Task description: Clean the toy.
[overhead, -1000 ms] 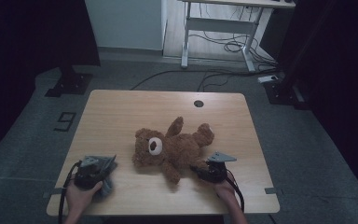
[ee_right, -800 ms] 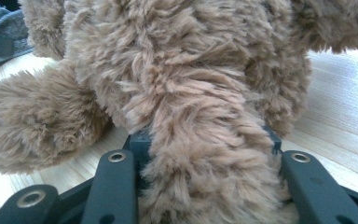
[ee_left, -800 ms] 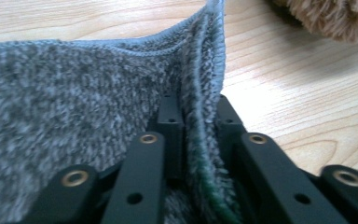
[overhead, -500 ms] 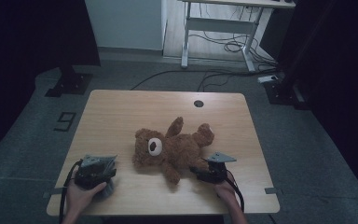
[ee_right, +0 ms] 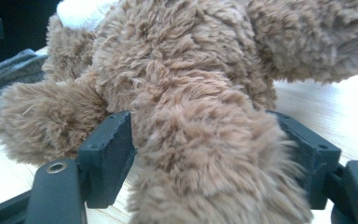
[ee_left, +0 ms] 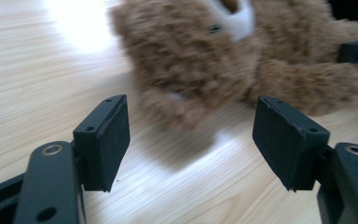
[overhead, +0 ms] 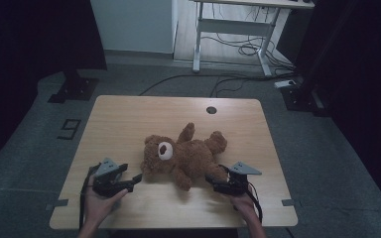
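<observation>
High view: brown plush teddy bear (overhead: 186,156) on table. Left gripper (overhead: 135,179) just opened, empty. Right gripper view: right gripper (ee_right: 205,156) has been opening, jaws apart around bear's leg.

Wood table (overhead: 129,119), grey floor (overhead: 39,148), dim rm

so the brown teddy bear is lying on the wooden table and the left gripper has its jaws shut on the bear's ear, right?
Not quite. The teddy bear does lie on the wooden table, but the left gripper grips nothing: the left gripper view shows its jaws wide apart with bare table between them, the bear's head just beyond. They have just been opening.
</observation>
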A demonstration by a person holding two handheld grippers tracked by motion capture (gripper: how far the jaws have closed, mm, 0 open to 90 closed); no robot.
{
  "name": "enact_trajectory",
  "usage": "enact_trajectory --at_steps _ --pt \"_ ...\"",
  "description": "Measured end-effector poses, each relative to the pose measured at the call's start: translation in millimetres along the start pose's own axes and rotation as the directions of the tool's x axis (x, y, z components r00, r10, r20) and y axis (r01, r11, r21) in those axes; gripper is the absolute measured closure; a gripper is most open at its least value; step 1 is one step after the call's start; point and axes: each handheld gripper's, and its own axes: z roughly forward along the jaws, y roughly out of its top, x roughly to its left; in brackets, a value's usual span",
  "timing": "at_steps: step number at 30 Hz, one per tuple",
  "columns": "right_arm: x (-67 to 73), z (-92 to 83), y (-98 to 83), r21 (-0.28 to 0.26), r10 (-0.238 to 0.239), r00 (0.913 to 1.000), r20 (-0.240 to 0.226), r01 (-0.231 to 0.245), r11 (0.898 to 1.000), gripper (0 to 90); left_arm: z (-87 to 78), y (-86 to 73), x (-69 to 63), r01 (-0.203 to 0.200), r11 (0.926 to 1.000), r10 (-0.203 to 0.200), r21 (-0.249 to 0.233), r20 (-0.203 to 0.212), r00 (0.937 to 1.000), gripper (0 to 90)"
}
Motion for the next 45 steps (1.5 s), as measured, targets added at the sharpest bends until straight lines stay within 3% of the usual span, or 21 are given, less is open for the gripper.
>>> enact_trajectory --at_steps 5,6,9,12,19,22,33,45 --pt "0.1 -5.8 0.2 -0.015 -0.004 1.0 -0.001 0.004 1.0 26.1 12.4 2.0 -9.4 -0.012 0.9999 0.012 -0.002 0.017 0.9998 25.6" --pt "0.7 -8.0 0.2 -0.021 -0.007 1.0 0.002 0.007 1.0 26.1 15.9 1.1 -11.5 0.003 0.9999 -0.003 -0.014 0.038 0.9993 26.0" --pt "1.5 -11.7 -0.2 -0.03 -0.007 1.0 0.002 0.007 1.0 26.1 19.3 -5.0 -15.5 0.004 0.9999 -0.003 -0.015 0.051 0.9987 26.1" --pt "2.1 -15.6 -1.2 -0.033 -0.01 0.9999 0.003 0.01 0.999 26.2 23.0 -10.3 -15.9 0.004 0.9999 -0.004 0.01 0.059 0.9983 26.0" --pt "7.7 -28.8 -8.7 -0.037 -0.009 0.9999 0.014 0.009 0.999 26.5 20.8 -18.7 -19.6 -0.013 0.9999 0.012 0.004 0.044 0.999 25.9" --pt "10.0 -37.3 -14.0 -0.049 0.003 0.9998 0.021 -0.002 0.999 26.5 19.0 -24.9 -19.5 0.005 1.0 -0.005 0.005 0.056 0.9984 26.6" --pt "13.0 -70.8 -36.2 -0.071 0.018 0.999 0.042 -0.015 0.997 26.5 14.4 -34.9 -21.9 0.008 0.9998 -0.009 0.02 0.066 0.9978 27.6" --pt "13.9 -75.5 -44.5 -0.035 -0.007 0.9989 0.047 0.009 0.999 26.3 9.3 -36.6 -22.7 0.006 0.9994 -0.007 0.034 0.054 0.9985 27.7"
